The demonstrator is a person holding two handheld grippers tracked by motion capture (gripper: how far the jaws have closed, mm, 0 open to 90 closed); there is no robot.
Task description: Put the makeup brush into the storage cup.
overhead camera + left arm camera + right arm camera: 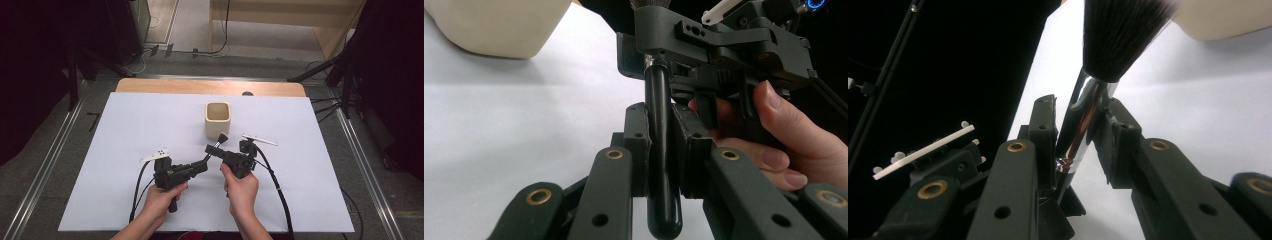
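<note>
Together, the left gripper (663, 150) and right gripper (1079, 140) clamped a makeup brush (218, 142) between them, one on its black handle, the other on its silver ferrule, near a cream cup (218, 119) on the white table (125, 130).

I have both hands low at the table's near edge, left gripper (206, 165) and right gripper (211, 149) angled inward, tips meeting, jaws clamped.

Both hand-held grippers — left (204, 165), right (214, 150) — meet at brush (220, 139), near cup (218, 119).
</note>
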